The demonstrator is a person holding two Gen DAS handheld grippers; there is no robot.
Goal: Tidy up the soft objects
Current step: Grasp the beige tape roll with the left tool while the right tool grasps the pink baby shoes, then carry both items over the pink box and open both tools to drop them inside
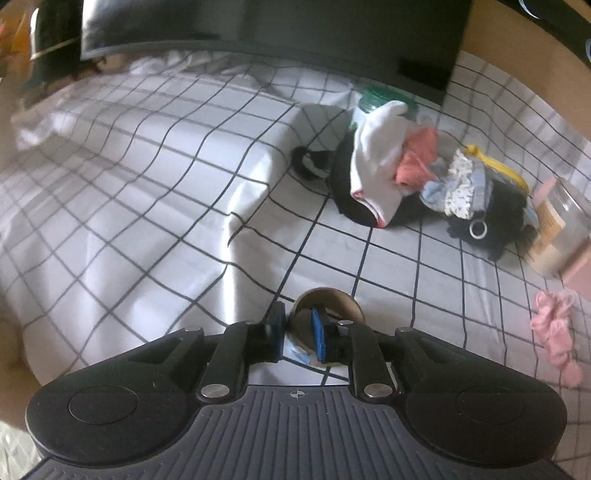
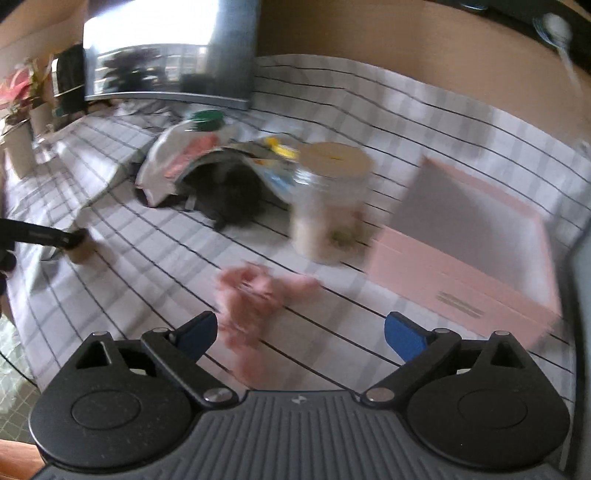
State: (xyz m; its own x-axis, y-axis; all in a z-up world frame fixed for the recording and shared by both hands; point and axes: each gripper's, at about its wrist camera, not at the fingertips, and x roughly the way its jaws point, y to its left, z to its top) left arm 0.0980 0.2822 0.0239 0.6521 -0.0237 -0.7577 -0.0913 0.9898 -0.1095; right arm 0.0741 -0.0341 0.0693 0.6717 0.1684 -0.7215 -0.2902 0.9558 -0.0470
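My left gripper (image 1: 297,321) is shut on the wall of a short brown cardboard tube (image 1: 332,299), one finger inside it and one outside, low over the checked sheet (image 1: 147,221). In the right wrist view the same tube (image 2: 83,249) shows at the far left, held by the left gripper. My right gripper (image 2: 301,325) stands open above a pink fluffy soft thing (image 2: 255,299), nothing between its pads. That pink thing (image 1: 554,332) lies at the right in the left wrist view. A pile of soft things (image 1: 388,170) holds a white garment, a coral cloth and a black plush toy (image 1: 487,221).
A clear jar with a pale lid (image 2: 332,199) stands beside the pile. An open pink box (image 2: 461,258) sits to its right. A dark monitor (image 1: 258,26) and a green-lidded container (image 2: 205,118) are at the back. The right wrist view is blurred.
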